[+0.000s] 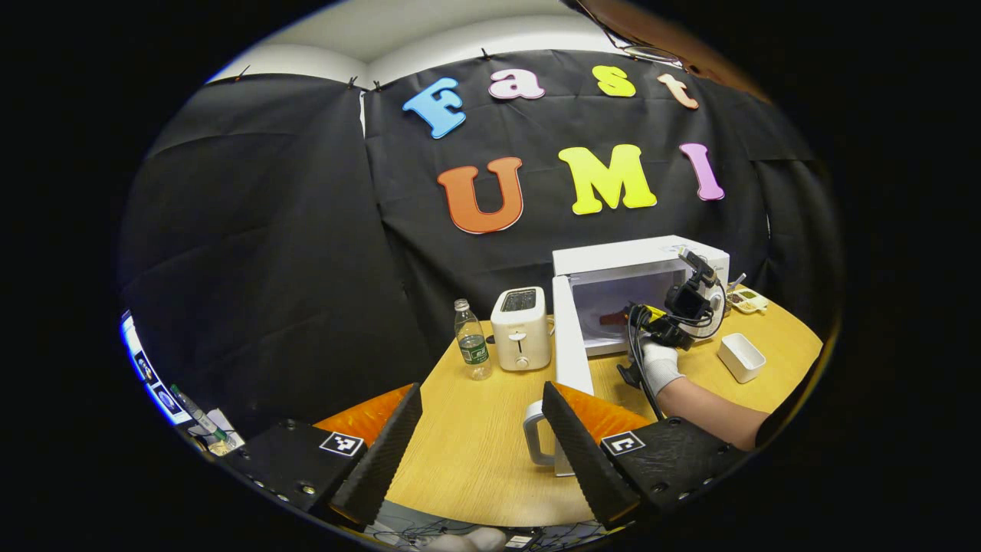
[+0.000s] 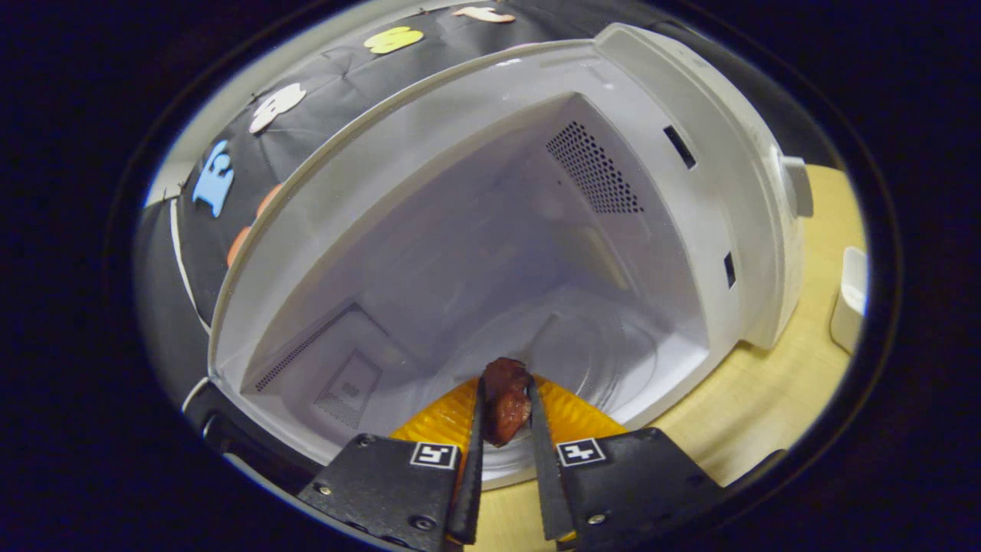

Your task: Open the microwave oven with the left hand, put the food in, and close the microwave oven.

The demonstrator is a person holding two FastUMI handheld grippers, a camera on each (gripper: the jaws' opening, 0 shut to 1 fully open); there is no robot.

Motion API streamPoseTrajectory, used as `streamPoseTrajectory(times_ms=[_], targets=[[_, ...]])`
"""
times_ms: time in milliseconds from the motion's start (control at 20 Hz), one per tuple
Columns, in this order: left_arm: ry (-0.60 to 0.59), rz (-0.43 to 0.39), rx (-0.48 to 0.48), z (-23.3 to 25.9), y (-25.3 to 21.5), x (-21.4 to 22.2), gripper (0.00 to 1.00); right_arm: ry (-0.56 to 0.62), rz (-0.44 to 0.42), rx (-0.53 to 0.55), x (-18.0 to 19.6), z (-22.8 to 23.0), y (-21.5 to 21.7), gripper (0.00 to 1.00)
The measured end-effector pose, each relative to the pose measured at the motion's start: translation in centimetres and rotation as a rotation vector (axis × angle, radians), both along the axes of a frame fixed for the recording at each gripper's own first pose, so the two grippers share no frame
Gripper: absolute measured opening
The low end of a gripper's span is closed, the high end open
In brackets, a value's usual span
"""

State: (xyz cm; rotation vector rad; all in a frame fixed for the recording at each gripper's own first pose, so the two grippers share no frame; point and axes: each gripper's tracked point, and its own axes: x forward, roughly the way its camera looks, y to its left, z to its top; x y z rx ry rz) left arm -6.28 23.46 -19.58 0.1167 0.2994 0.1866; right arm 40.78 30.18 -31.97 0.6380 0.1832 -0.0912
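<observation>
The white microwave (image 1: 640,257) stands at the back right of the round wooden table, its door (image 1: 571,337) swung open toward me. My left gripper (image 1: 481,429) is open over the table's front, well short of the door, with nothing between its fingers. In the right gripper view the microwave's cavity (image 2: 490,253) gapes ahead, tilted. My right gripper (image 2: 503,414) is shut on a dark red-brown piece of food (image 2: 506,399), held at the cavity's mouth above the glass turntable (image 2: 582,353). In the left gripper view a gloved hand (image 1: 659,364) holds that gripper at the oven's opening.
A white toaster (image 1: 521,328) and a clear water bottle (image 1: 473,341) stand left of the microwave. A white mug's handle (image 1: 534,441) shows by my left gripper's right finger. A white rectangular container (image 1: 741,356) sits right of the oven, a small dish of food (image 1: 747,300) behind it.
</observation>
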Motion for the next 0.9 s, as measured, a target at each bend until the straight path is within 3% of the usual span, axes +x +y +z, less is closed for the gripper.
streamPoseTrajectory(times_ms=[50,150,200,300,350,400,450,500,550,600,650,750,800,850,900], targets=[[-0.002,0.000,0.002,0.1,-0.1,0.0,0.96,0.005,-0.004,-0.024,0.1,-0.2,-0.3,0.38],[-0.002,-0.001,0.001,0.0,-0.2,0.1,0.96,-0.016,-0.010,-0.105,-0.3,0.6,-1.0,0.44],[-0.002,-0.002,0.001,0.1,-0.3,0.3,0.96,-0.034,-0.018,-0.161,-0.3,1.3,-1.5,0.55],[-0.005,-0.003,0.004,0.2,-0.5,1.0,0.96,-0.060,0.020,-0.211,-0.3,2.4,-1.0,0.89],[-0.012,-0.007,0.005,0.3,-0.7,1.0,0.96,-0.053,0.030,-0.227,-0.5,2.4,-1.0,0.82],[-0.020,-0.006,0.008,0.4,-0.8,1.1,0.96,-0.051,0.039,-0.236,-0.8,2.5,-1.2,0.87],[-0.024,-0.007,0.008,0.6,-0.8,1.2,0.96,-0.047,0.045,-0.252,-1.4,2.7,-1.3,0.99],[-0.032,-0.002,0.006,0.8,-0.7,1.1,0.96,-0.044,0.060,-0.264,-2.4,3.1,-1.3,1.00],[-0.042,-0.001,0.000,1.1,-0.6,1.4,0.96,-0.043,0.081,-0.282,-3.6,3.8,-1.2,1.00],[-0.050,0.004,-0.006,1.5,-0.5,1.2,0.96,-0.041,0.097,-0.315,-4.9,4.8,-1.3,0.90],[-0.062,0.006,-0.009,1.9,-0.4,1.3,0.97,-0.043,0.114,-0.334,-6.4,6.1,-1.5,1.00],[-0.092,0.010,-0.008,3.1,-0.2,1.5,0.96,-0.051,0.155,-0.355,-9.6,8.8,-1.8,1.00],[-0.107,0.007,-0.010,3.7,-0.1,1.5,0.96,-0.048,0.173,-0.372,-11.1,10.3,-2.4,0.90],[-0.119,0.007,-0.013,4.0,-0.1,1.5,0.96,-0.052,0.185,-0.393,-12.8,11.9,-2.9,0.90],[-0.133,0.007,-0.017,4.6,-0.1,1.4,0.96,-0.059,0.207,-0.409,-14.5,13.7,-3.2,1.00]])
